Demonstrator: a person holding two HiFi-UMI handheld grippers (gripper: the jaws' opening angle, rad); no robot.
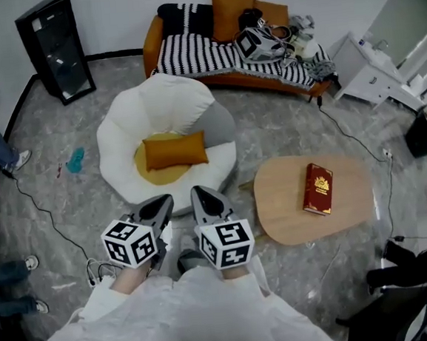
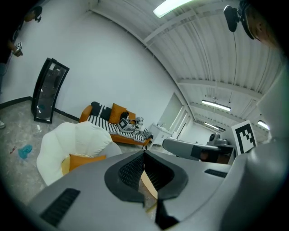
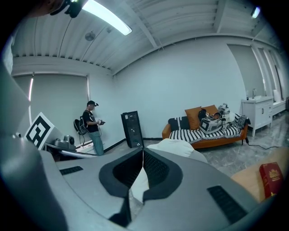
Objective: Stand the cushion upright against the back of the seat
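Your sleeves [image 1: 144, 313]: white, at the bottom edge of the head view, both arms held forward side by side.
Left gripper [image 1: 159, 206]: your jaws are pressed together at the tips with nothing between them. It points toward the chair and sits just short of its front edge.
Right gripper [image 1: 203, 197]: your jaws are likewise closed tip to tip and empty. It is just beside the left one and aimed the same way.
Cushion [image 1: 174, 150]: orange and oblong, lying flat on the yellow seat pad [image 1: 154, 174] with its long side across the seat. It is in front of the backrest, not leaned on it, and neither gripper touches it.
Chair [image 1: 156, 104]: white and puffy, with a rounded back on the side away from you.
Table [image 1: 284, 212]: low, oval and wooden, to the right of the chair, with a red book [image 1: 318, 189] lying on it.
Floor [image 1: 270, 135]: grey marbled, with a small teal object [image 1: 75, 160] left of the chair and cables trailing.
Sofa [image 1: 152, 49]: orange, against the far wall, covered by a striped blanket [image 1: 192, 55] and loose gear.
Cabinet [image 1: 54, 48]: black, standing left of the sofa.
Person [image 3: 92, 127]: standing by the wall, seen in the right gripper view.
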